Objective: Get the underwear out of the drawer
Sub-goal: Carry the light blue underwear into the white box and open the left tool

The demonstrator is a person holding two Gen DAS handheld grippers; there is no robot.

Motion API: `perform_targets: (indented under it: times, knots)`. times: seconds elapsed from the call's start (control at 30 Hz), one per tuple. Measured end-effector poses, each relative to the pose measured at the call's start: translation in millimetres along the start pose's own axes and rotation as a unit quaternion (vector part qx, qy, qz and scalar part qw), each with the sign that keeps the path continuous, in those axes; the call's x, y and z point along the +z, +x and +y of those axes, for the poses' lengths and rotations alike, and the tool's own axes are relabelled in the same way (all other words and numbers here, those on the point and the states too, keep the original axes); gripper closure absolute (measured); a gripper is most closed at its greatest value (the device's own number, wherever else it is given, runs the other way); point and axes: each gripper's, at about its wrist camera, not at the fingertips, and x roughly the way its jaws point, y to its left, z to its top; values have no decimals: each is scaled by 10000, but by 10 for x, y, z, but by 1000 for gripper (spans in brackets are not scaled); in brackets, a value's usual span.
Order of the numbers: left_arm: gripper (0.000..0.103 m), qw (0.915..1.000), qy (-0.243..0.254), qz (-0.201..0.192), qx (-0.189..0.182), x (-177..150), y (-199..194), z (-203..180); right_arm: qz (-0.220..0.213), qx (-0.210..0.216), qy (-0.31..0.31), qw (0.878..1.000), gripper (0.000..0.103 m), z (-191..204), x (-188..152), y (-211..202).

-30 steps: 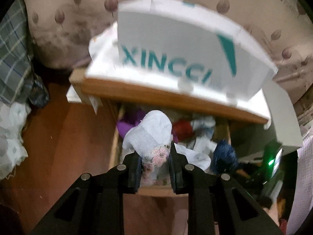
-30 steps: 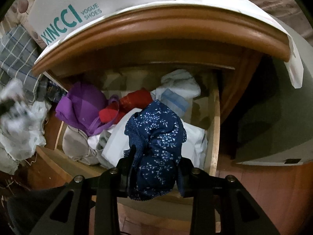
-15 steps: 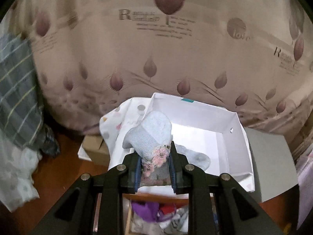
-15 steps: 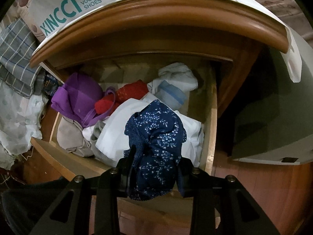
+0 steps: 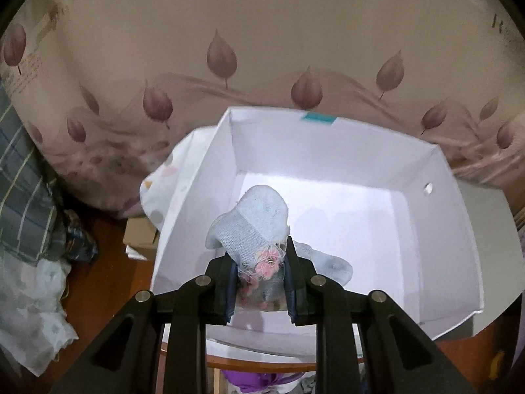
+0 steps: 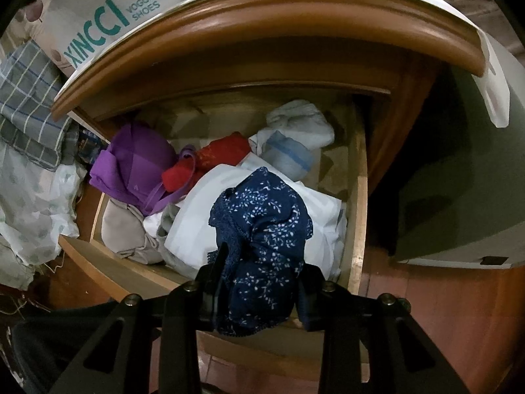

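Over the open box, at the left gripper: left gripper [image 5: 262, 282], jaws clamped on a pale blue mesh undergarment [image 5: 252, 226] with a pink frayed tuft.
Box: white shoe box [image 5: 436, 229], lid off, on top of the wooden cabinet; held garment hangs above its floor, toward 7 o'clock of the interior.
Box, 12 o'clock: leaf-print bedsheet [image 5: 229, 49] behind it.
Box, 9 o'clock: plaid cloth [image 5: 23, 203] piled on the floor.
Drawer, 9 o'clock side: purple bra [image 6: 137, 164], with a beige garment [image 6: 121, 229] just below it.
Drawer, centre: red lace piece [image 6: 210, 161] touching the purple one; white folded cloth [image 6: 197, 223] beneath.
Drawer, 1 o'clock: light blue rolled items [image 6: 292, 131].
Drawer frame: wooden drawer [image 6: 357, 216], pulled open under the cabinet top.
Drawer front, 6 o'clock: right gripper [image 6: 262, 289], fingers closed on navy floral underwear [image 6: 265, 229], bunched between the pads above the drawer's front edge.
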Motion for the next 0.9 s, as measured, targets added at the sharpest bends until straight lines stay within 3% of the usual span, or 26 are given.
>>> perform_targets:
  times: [0.2,0.67,0.83,0.9]
  knots:
    - [82,9983,-455,352,77,-128,169,109,18,5,-33,10000,69,5,-6,-4]
    - [80,9946,-781,489,481,-230,103,-28,12,8,-52,10000,69,42,-24,-16]
    - [68,9948,-741,372,599,-214,115,-43,2,28,-11,10000,69,27,-21,-16]
    - [59,9947,-679,248,733,-200,89,-41,2,29,-10,10000,69,30,-18,-15]
